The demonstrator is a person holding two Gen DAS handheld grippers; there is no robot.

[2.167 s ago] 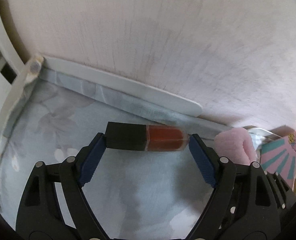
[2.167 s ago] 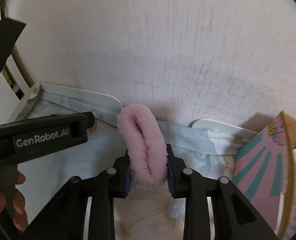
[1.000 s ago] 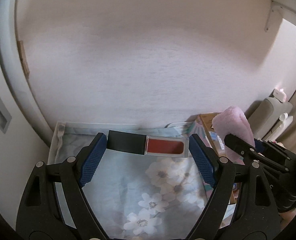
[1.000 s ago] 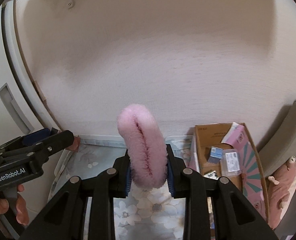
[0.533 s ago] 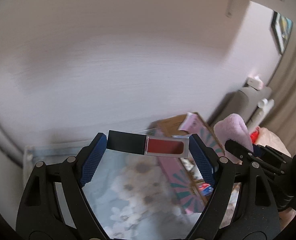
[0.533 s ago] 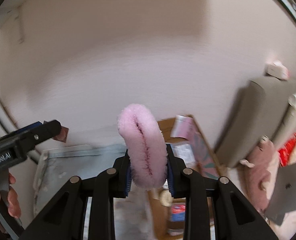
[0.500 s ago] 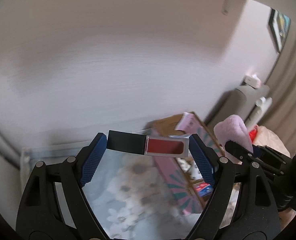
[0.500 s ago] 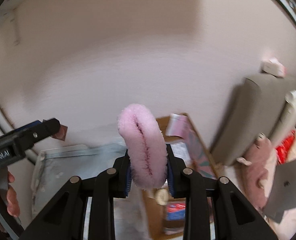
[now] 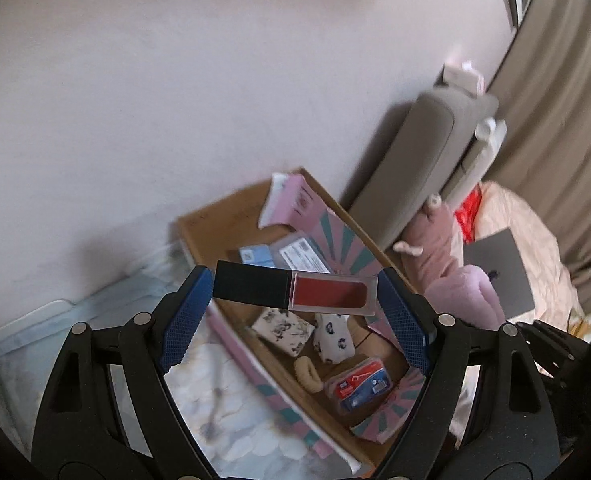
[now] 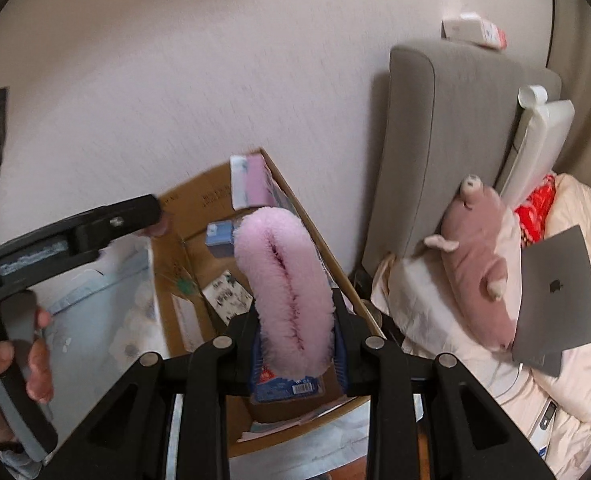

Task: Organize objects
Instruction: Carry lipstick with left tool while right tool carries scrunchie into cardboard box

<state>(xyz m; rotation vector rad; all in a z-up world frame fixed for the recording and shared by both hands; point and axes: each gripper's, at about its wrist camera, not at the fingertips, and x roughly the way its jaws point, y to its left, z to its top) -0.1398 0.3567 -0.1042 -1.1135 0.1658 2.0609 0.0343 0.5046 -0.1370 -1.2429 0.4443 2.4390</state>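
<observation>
Backdrop: pale wall behind, a floral sheet (image 9: 219, 396) below, and an open cardboard box (image 9: 231, 216) standing on it against the wall; I take the box as my landmark.
Beside the box: a grey cushion (image 10: 447, 140), a plush pig (image 10: 479, 256) and a closed laptop (image 10: 555, 304) lie on its far side from the sheet.
Left gripper (image 9: 293, 312): I hold it clamped endwise on a lip gloss tube (image 9: 295, 294), black cap at one pad, red body at the other.
Tube axis: level across the jaws, hanging above the box's open middle, over the small packets inside.
Right gripper (image 10: 297, 344): pinched tight on a fluffy pink scrunchie (image 10: 285, 288), which stands up from the jaws as a flattened loop.
Scrunchie place: above the box's near end, over a blue packet (image 10: 285, 386) in it.
Nearer hand: both hang over the box; I judge the left better centred, the right closer to the near wall.
Coming move: I read it as a drop into the box, straight down from each gripper.
Caution: the tube may roll once freed.
</observation>
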